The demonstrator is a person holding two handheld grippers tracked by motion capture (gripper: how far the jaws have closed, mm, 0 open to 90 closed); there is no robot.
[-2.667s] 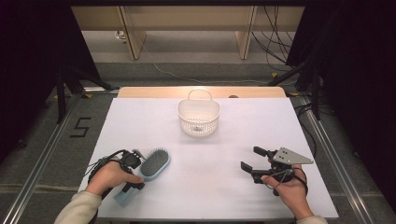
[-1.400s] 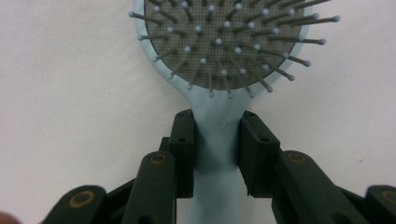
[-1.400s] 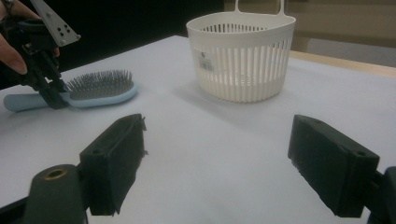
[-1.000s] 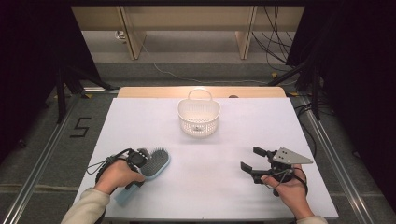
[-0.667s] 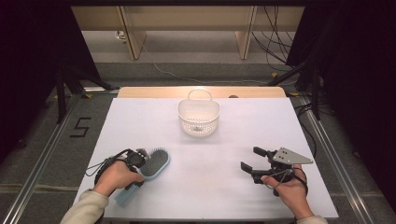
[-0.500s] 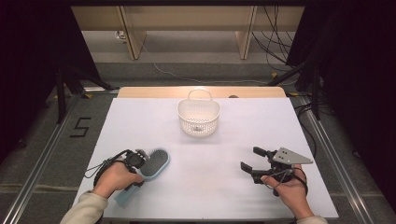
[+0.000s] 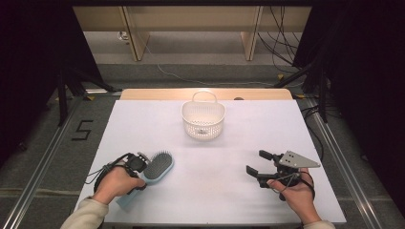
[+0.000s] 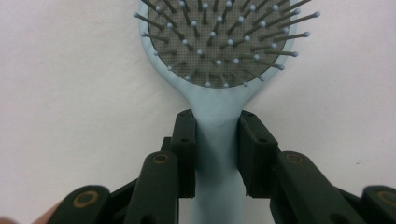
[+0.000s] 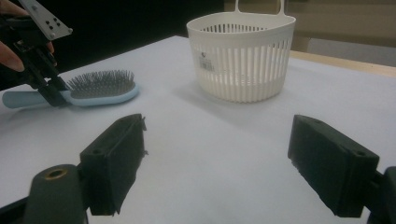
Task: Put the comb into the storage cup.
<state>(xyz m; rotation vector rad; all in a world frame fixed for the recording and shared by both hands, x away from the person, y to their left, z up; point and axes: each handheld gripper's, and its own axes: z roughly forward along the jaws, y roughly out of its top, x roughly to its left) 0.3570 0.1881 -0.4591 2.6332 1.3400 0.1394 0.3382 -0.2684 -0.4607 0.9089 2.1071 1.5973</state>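
The left hand-held gripper (image 8: 215, 149) is clamped on the handle of the blue hairbrush (image 7: 156, 168), which lies on the near left of the counter (image 7: 286, 138), while the white basket (image 7: 203, 119) at the far middle looks empty and the right hand-held gripper (image 7: 263, 168) is spread apart, holding nothing, so the work seems only at its start.

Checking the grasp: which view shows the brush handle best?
Left gripper view: the handle sits close-up between both jaws. The high view shows it mostly under the hand; the right gripper view shows it small and side-on.
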